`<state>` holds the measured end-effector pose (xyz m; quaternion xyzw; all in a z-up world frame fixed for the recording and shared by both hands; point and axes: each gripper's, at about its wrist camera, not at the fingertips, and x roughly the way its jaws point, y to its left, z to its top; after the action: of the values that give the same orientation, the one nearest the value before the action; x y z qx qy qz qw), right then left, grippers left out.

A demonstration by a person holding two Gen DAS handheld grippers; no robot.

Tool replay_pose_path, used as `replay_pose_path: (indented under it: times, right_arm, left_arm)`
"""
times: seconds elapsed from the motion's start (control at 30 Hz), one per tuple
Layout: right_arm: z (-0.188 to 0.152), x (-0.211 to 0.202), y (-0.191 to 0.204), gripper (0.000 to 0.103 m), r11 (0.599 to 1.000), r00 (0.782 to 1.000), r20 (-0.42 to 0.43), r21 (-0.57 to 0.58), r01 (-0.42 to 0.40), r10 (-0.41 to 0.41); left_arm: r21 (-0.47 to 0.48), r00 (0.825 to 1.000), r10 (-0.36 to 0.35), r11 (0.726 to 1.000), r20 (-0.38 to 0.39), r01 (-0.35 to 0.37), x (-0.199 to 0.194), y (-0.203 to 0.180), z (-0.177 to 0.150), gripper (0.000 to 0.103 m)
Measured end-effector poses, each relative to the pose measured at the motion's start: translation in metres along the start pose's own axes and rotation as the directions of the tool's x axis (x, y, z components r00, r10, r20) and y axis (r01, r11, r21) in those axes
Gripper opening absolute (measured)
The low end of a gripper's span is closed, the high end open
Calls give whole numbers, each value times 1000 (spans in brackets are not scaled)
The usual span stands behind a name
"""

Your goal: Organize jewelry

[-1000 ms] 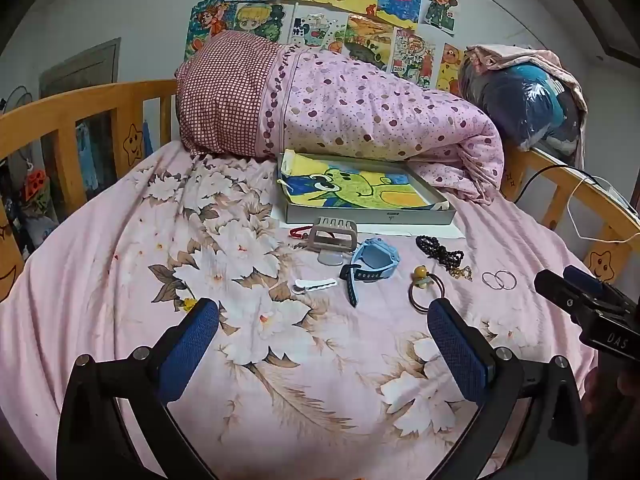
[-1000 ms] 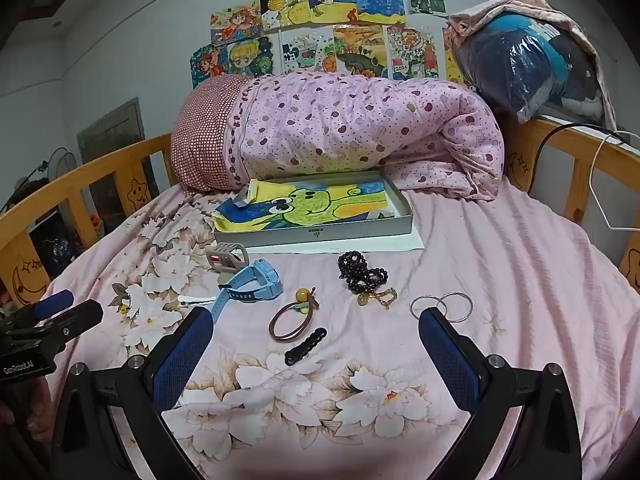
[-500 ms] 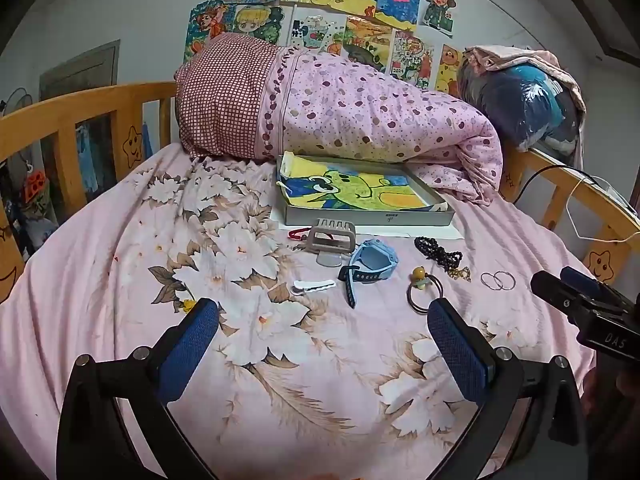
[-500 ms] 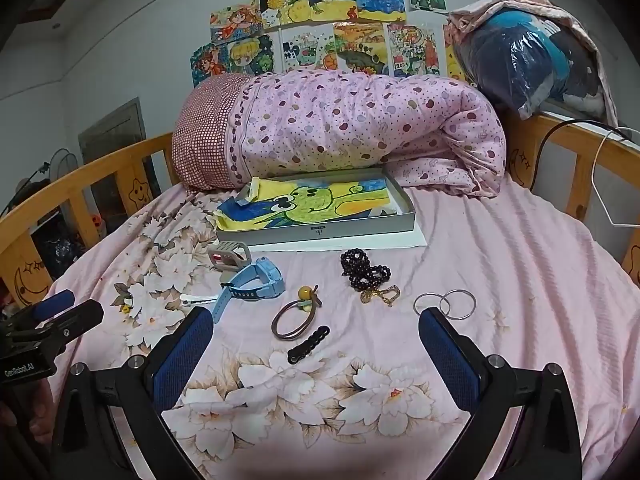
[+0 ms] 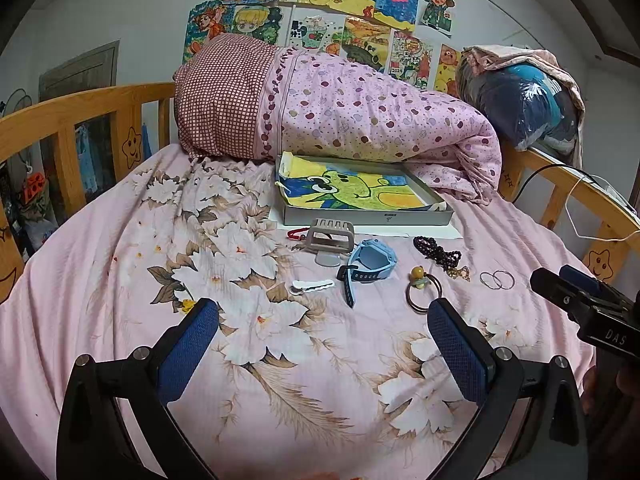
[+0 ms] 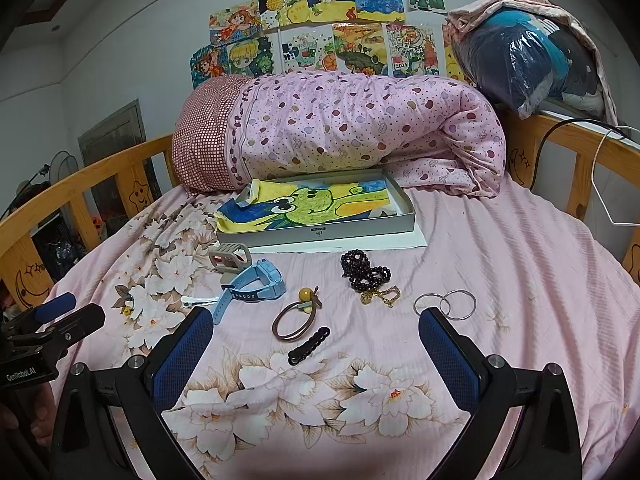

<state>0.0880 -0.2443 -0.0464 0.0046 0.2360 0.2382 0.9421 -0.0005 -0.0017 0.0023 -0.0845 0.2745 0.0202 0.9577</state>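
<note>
Jewelry lies on the pink floral bedsheet in front of a shallow grey box (image 6: 320, 233) lined with a frog drawing. In the right wrist view: blue watch (image 6: 256, 288), grey watch (image 6: 229, 258), brown hair tie with yellow bead (image 6: 294, 318), black clip (image 6: 309, 346), dark bead bracelet (image 6: 364, 270), gold chain (image 6: 382, 296), two silver rings (image 6: 446, 305), white clip (image 6: 198, 301). The box (image 5: 366, 216), blue watch (image 5: 370, 266) and white clip (image 5: 312, 286) show in the left wrist view. My left gripper (image 5: 322, 344) and right gripper (image 6: 316, 350) are open, empty, above the sheet.
A rolled pink dotted quilt (image 6: 360, 132) lies behind the box. Wooden bed rails (image 5: 72, 120) run along both sides. A bagged bundle (image 6: 532, 68) sits on the back right rail, and a cable with a white hanger (image 6: 600, 184) hangs at the right.
Both views have edged slightly closer to the jewelry. Both grippers stay open and nothing on the bed has moved.
</note>
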Motion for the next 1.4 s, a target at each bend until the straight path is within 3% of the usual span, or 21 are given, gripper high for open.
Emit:
replay_pose_path:
  times: [1.4]
  right_arm:
    - [-1,2,0,103,1000,1000,-4,8,-7,7]
  left_arm:
    - [1,1000,1,1000,0,-1,-3,-1,-1,102]
